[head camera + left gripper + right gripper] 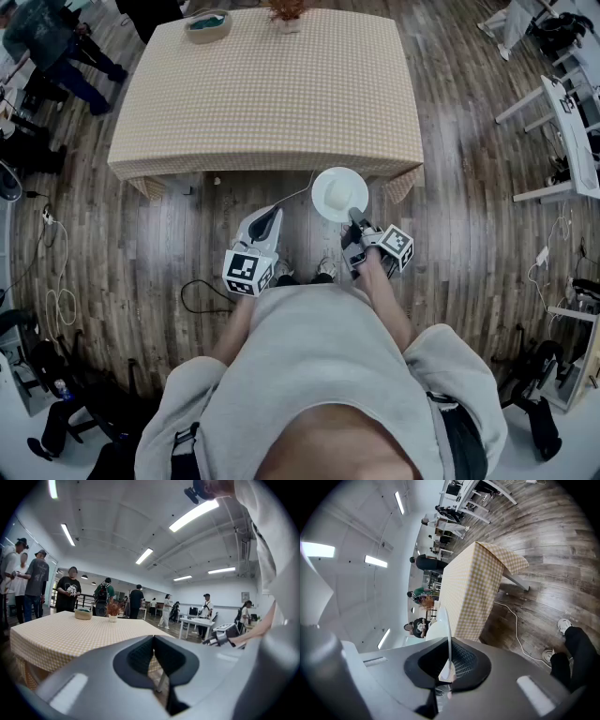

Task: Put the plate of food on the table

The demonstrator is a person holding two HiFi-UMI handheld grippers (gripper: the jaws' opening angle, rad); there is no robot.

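A wood-plank floor (469, 253) is spreading round a surface (272, 94) that is wearing a checked cloth, with a bowl (208, 26) and a small potted plant (286, 13) sitting near its far edge. The head view is showing the white plate (339, 193) face-up as a full round disc, hanging over the floor just short of the surface's near edge. The right gripper (357, 225) is clenching it, the jaws pinching the near rim. The right gripper view is giving only the plate's thin edge, running up between those jaws, with the surface lying sideways beyond.

The left gripper (267, 217) is hanging beside it, well apart from the plate. Its own view is showing the jaws drawn together at the tips with nothing between them. That view is also taking in several people standing beyond the surface, most of whom the head view is cutting off. What the plate is carrying is hard to make out; its face is reading plain white.
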